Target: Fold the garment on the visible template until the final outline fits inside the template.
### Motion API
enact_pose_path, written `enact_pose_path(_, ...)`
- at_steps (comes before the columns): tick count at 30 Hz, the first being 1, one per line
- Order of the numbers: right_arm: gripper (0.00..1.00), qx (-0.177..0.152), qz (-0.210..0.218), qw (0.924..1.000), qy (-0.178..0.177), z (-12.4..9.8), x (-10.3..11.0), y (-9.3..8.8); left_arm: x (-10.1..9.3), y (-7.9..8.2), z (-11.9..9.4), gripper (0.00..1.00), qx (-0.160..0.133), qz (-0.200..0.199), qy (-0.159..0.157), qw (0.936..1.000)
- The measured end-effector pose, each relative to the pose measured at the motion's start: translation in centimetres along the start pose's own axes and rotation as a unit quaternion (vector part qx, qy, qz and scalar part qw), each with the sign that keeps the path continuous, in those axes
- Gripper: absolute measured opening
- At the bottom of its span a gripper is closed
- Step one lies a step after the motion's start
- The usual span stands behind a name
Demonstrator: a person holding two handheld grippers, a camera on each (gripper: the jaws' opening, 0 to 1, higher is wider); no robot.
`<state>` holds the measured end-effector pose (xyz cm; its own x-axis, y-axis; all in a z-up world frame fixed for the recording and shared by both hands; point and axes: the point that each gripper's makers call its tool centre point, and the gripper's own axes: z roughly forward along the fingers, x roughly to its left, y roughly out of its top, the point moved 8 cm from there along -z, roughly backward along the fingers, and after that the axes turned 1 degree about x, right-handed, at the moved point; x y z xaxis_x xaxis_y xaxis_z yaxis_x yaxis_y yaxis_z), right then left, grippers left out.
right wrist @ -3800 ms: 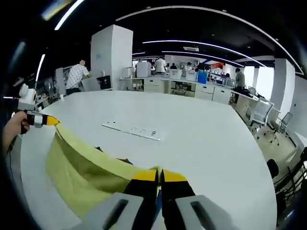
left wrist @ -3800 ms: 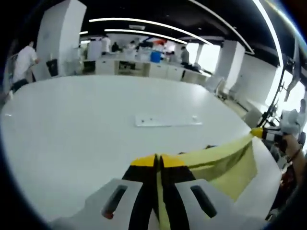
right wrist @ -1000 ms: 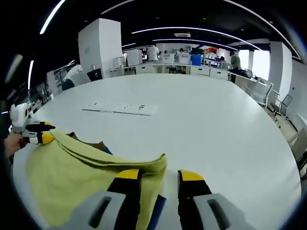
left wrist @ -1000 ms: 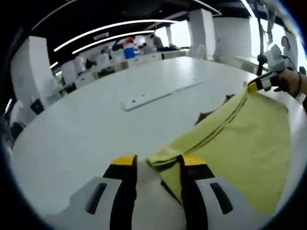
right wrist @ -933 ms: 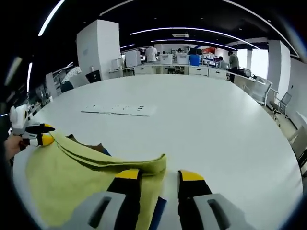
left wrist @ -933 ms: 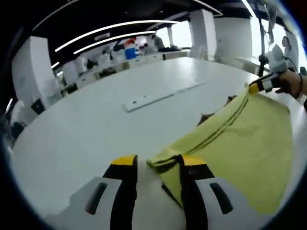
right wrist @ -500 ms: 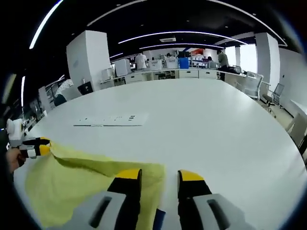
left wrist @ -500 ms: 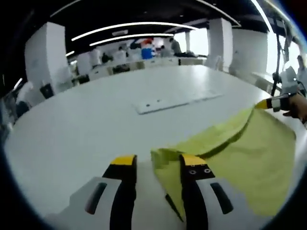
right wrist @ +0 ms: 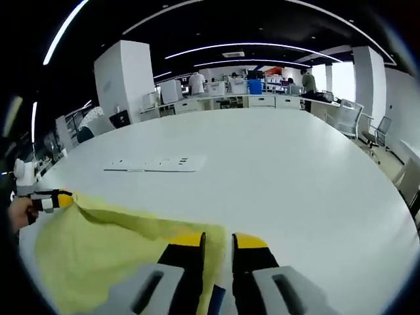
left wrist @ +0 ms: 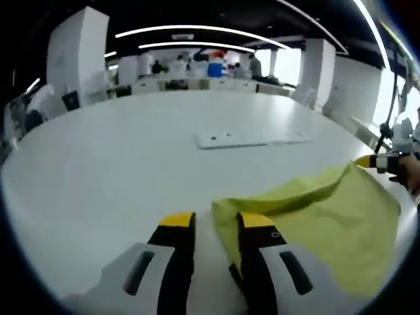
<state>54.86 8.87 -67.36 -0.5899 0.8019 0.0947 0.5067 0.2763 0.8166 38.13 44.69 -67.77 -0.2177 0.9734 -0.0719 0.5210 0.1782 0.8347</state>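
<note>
A yellow garment [left wrist: 315, 210] lies folded on the white table [left wrist: 118, 170]. In the left gripper view my left gripper [left wrist: 216, 222] stands open, and the garment's near corner lies in the narrow gap by the right jaw. The right gripper [left wrist: 367, 161], held by a hand, touches the garment's far corner. In the right gripper view my right gripper [right wrist: 218, 244] is open over the garment [right wrist: 98, 256] edge, jaws close together, with a blue bit [right wrist: 216, 292] showing low between them. The left gripper [right wrist: 56, 199] sits at the cloth's far left corner.
A flat white strip [left wrist: 252, 139] lies on the table beyond the garment, also seen as the strip [right wrist: 154, 164] in the right gripper view. The round table edge [right wrist: 387, 216] curves off to the right. Desks, pillars and people stand far behind.
Both grippers went from shut on the lifted garment to open with it laid down flat. In the last half second both pairs of jaws have narrowed around the cloth's edge.
</note>
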Motion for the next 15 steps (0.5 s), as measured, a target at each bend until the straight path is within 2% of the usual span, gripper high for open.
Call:
enact_pose_path(2, 0.02, 0.001, -0.002, 1.0, -0.001, 0.33, -0.2, -0.02, 0.23, 0.14, -0.08, 0.2, -0.004, -0.013, 0.012, 0.9998)
enact_pose_path(3, 0.0, 0.0, -0.004, 1.0, -0.004, 0.5, -0.4, -0.03, 0.67, 0.36, -0.23, 0.19, -0.013, -0.033, 0.032, 0.9989)
enact_pose_path(5, 0.0, 0.0, -0.009, 0.9999, -0.015, 0.38, -0.61, 0.05, 1.0, 0.7, -0.25, 0.18, -0.022, -0.038, 0.027, 0.9987)
enact_pose_path(10, 0.0, 0.0, -0.007, 0.9999, -0.013, 0.3, -0.68, 0.29, 0.47, 0.44, 0.14, 0.18, -0.009, -0.005, 0.016, 0.9998)
enact_pose_path(15, 0.0, 0.002, 0.004, 0.9999, -0.015, -0.01, -0.88, 0.41, 0.28, 0.44, -0.08, 0.19, -0.004, -0.013, 0.016, 0.9998)
